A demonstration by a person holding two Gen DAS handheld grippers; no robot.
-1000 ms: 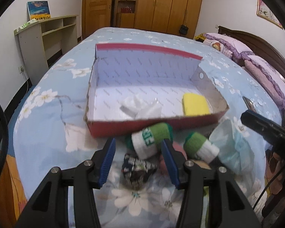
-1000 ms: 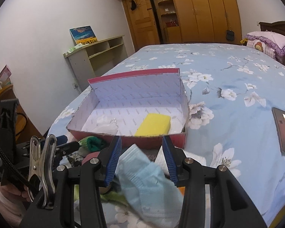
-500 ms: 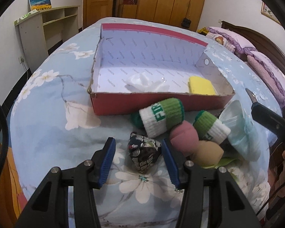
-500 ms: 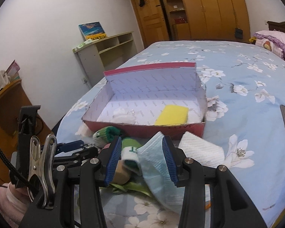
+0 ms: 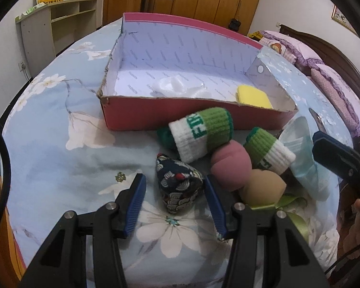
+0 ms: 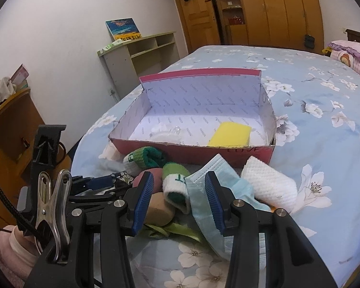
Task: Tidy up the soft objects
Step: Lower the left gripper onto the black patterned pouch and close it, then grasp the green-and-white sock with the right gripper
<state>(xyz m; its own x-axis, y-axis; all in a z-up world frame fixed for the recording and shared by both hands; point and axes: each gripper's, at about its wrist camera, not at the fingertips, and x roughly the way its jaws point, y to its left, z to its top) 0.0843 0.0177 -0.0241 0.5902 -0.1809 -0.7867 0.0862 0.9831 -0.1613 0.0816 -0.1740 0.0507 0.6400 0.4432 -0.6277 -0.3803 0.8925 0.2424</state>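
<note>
left gripper (image 5: 175,201) stood apart, straddling the patterned pouch (image 5: 178,186); right gripper (image 6: 178,202) apart too; next, closing on it

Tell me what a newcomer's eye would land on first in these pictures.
Probably the red box with its white lining, open on the flowered blue bedspread, a yellow sponge in its right end. In front of it lies a jumble of soft things: two green-and-white socks, a pink sponge ball and a pale blue face mask. Nearest, a dark patterned pouch sits between the left gripper's open blue fingers.
</note>
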